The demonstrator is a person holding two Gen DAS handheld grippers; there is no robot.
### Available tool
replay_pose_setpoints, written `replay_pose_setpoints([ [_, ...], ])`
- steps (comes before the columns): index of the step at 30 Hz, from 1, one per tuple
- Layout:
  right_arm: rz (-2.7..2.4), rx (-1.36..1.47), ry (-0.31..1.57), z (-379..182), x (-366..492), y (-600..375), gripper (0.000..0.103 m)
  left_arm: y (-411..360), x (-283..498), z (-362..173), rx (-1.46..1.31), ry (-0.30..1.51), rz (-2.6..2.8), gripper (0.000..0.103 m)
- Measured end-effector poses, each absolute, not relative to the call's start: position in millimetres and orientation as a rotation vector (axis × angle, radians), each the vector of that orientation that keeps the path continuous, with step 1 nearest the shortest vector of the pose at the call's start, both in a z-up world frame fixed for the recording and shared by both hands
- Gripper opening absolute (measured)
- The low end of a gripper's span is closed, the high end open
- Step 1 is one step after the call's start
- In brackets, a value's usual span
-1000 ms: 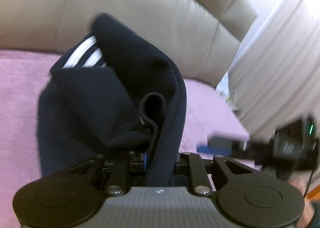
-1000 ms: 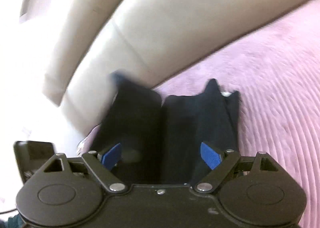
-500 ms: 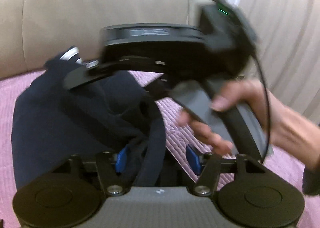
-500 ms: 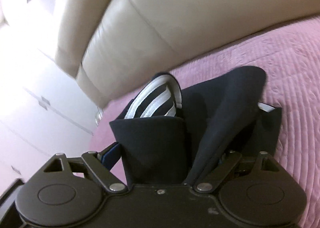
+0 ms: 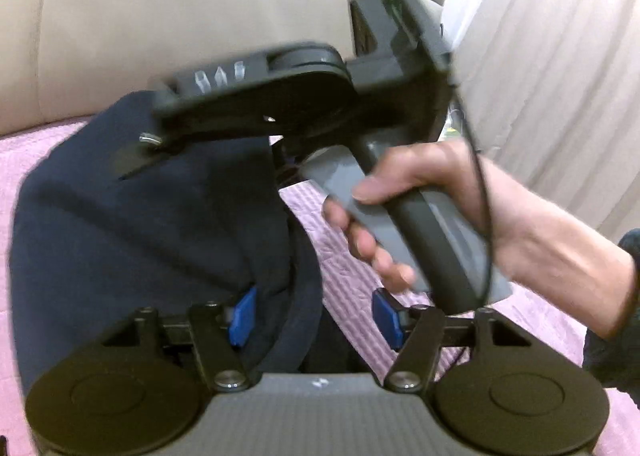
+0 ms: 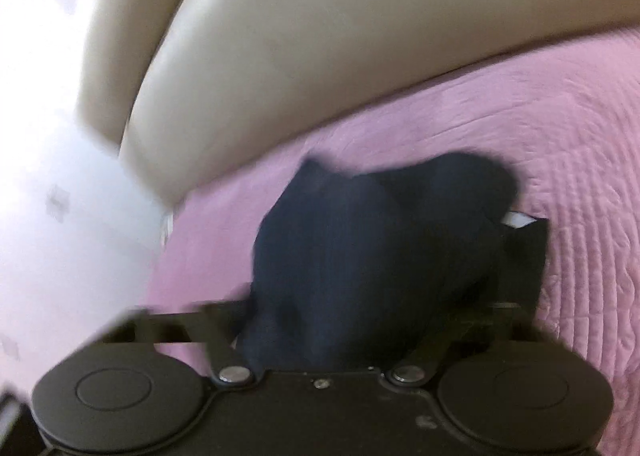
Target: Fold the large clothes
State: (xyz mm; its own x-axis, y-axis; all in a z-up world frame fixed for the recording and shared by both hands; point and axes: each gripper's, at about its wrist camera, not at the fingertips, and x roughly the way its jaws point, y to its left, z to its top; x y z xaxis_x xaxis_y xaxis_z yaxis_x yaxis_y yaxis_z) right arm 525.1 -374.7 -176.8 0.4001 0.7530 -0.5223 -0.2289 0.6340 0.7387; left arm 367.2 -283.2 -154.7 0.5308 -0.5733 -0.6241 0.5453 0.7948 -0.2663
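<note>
The bunched navy-blue knit garment (image 6: 372,256) lies on the pink quilted cover (image 6: 520,128) before the beige leather backrest (image 5: 180,24). My right gripper (image 6: 320,340) has just been closing, its jaws buried in the cloth. My left gripper (image 5: 316,316) stands open, fabric slack between its blue pads (image 5: 242,316).

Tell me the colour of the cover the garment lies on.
Pink, with a ribbed quilted texture. The cover shows best in the right wrist view, under the dark navy garment.
</note>
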Motion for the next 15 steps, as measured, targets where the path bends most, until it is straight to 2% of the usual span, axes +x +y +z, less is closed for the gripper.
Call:
replay_pose_setpoints([
  [4, 0.628, 0.667, 0.885, -173.6, 525.4, -388.3, 0.014, -260.4, 352.3, -127.1, -0.059, 0.713, -0.701, 0.064],
  [8, 0.579, 0.69, 0.933, -194.2, 542.4, -402.5, 0.014, -212.5, 338.8, -101.3, -0.162, 0.691, -0.661, 0.065],
  [12, 0.575, 0.767, 0.975, -223.5, 544.0, -421.9, 0.014, -202.5, 343.7, -92.0, -0.219, 0.698, -0.571, 0.069],
  [14, 0.59, 0.836, 0.987, -228.2, 543.2, -434.9, 0.02, -197.8, 354.1, -104.8, -0.183, 0.717, -0.508, 0.063],
  [15, 0.593, 0.863, 0.996, -229.0, 541.9, -437.8, 0.032, -198.3, 361.9, -119.9, -0.176, 0.747, -0.475, 0.058],
])
